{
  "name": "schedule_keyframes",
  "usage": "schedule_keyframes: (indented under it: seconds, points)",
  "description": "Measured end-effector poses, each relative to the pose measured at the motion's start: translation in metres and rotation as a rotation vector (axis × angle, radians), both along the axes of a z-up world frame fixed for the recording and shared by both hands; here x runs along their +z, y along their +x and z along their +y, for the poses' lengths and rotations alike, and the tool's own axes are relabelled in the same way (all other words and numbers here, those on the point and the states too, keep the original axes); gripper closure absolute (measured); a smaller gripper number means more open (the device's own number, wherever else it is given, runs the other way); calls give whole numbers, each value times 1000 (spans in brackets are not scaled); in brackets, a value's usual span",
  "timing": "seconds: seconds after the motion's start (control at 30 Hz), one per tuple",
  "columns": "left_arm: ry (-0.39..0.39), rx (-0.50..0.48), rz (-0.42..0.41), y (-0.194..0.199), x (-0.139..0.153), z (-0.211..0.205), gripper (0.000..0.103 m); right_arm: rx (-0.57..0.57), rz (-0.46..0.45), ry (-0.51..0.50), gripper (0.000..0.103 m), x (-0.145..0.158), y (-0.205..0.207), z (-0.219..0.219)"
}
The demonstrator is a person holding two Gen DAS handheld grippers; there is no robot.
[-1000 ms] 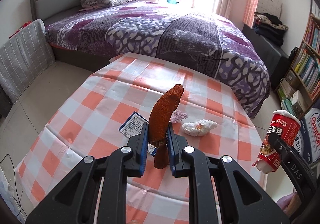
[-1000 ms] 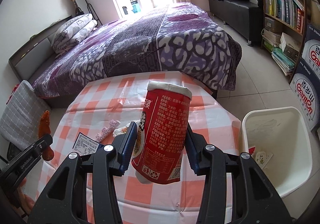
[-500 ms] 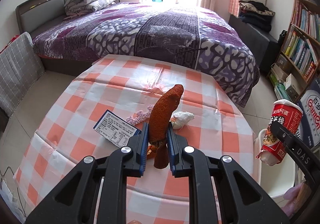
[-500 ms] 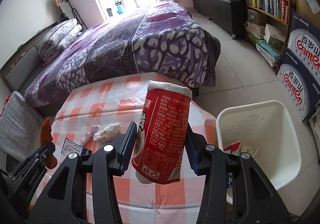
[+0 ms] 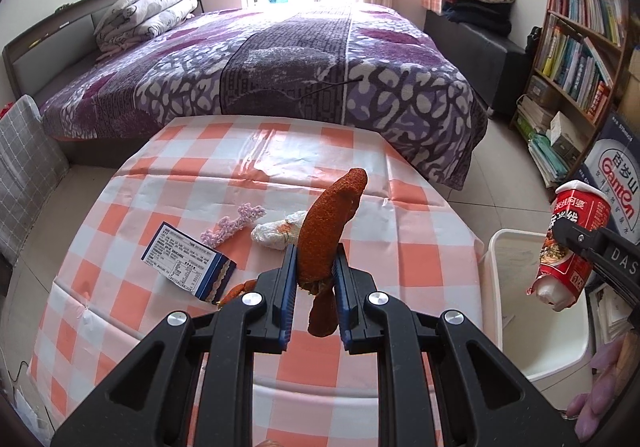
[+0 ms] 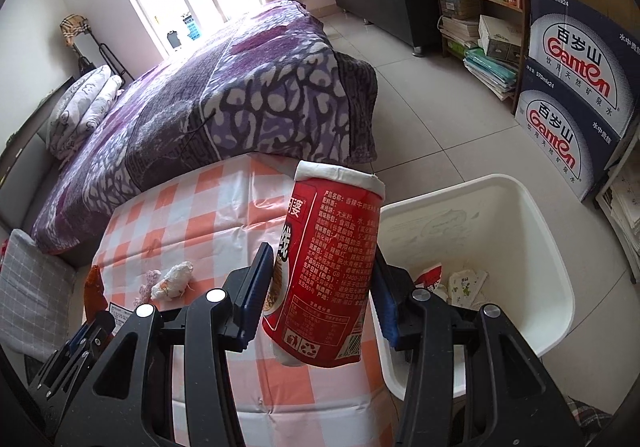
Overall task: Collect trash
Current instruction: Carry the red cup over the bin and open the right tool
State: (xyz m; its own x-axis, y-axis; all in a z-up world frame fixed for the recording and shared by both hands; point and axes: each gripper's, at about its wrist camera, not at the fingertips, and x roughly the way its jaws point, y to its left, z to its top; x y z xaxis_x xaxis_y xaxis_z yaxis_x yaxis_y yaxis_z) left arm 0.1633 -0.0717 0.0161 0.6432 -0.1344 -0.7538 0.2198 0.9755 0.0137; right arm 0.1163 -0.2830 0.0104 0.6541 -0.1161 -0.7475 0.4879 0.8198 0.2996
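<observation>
Both hands loaded, mid-carry toward white plastic waste bin on floor just beside table edge. Left gripper clamped tight on orange-brown fuzzy elongated scrap, held above checked orange-and-white tablecloth, not yet over bin. Right gripper closed around red paper instant-noodle cup with white rim, cup tilted, hanging over table corner next to bin rim, not released. Already in bin: a few wrappers or papers at bottom, exact items unclear. Left on tablecloth, far side from bin: blue-and-white printed carton, lilac fuzzy strip, crumpled white tissue wad, plus small orange bit just beside carton, partly hidden. Judged roughly midway: two drops pending, then at least three more pickups.
</observation>
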Motion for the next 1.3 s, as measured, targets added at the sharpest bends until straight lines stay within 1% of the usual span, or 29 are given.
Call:
schedule_keyframes:
  seconds: [0.17,0.3,0.53,0.57,0.63,0.67,0.73,0.83,0.97,1.3]
  points:
    - [9,-38,1,-5,-1,-17,85,-72,22,33,58,-3,-12,-25]
    - [16,-72,-1,-11,-2,-32,85,-119,38,39,57,-6,-22,-42]
    - [28,-128,0,-21,-6,-58,85,-185,66,41,52,-9,-40,-67]
    - [31,-137,1,-22,-6,-62,85,-192,67,43,51,-9,-42,-70]
    - [36,-153,2,-25,-7,-70,85,-209,66,40,41,-9,-47,-77]
    - [39,-162,2,-27,-8,-73,85,-217,63,39,40,-8,-50,-79]
    - [44,-179,1,-31,-9,-81,85,-237,56,37,31,-7,-55,-85]
    - [50,-205,-1,-36,-10,-92,85,-263,50,42,26,-6,-61,-93]
    - [54,-245,4,-44,-12,-106,85,-297,49,63,24,-7,-69,-105]
    - [9,-371,66,-64,-20,-142,84,-367,41,98,23,-8,-88,-130]
